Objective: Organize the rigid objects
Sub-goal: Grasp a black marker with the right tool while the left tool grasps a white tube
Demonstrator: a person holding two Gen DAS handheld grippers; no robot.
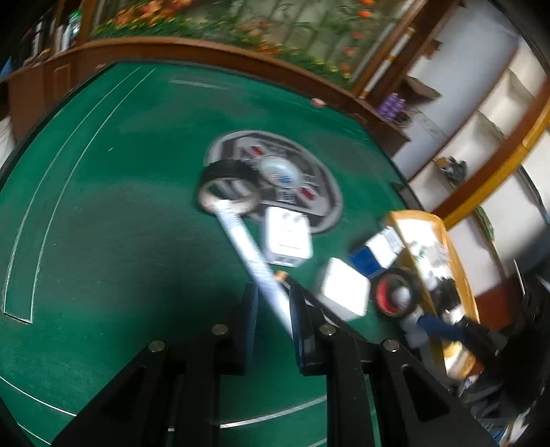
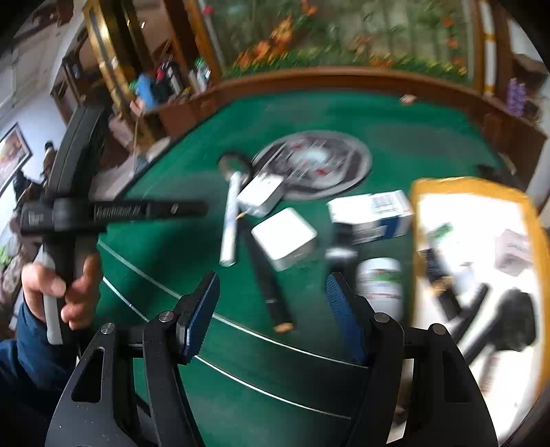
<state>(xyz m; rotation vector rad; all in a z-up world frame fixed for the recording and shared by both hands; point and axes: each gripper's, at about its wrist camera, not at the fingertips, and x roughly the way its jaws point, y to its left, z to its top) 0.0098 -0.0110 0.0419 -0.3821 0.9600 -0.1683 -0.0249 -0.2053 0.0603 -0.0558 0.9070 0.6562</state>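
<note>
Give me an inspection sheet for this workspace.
Surface: green table, round centre panel.
Job's things: white tube, far adapter, near adapter, box, black stick, jar, tape roll.
Clutter: yellow tray holds blurred items.
Grippers: left gripper straddles the tube, grip unclear; right gripper open, empty.
Cables: nothing seen.
Surroundings: wooden cabinets, floral mural.

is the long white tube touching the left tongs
Cannot tell. In the left wrist view the long white tube runs between the left tongs, against the right-hand finger, but blur hides any contact; the right wrist view shows no tongs near it.
</note>
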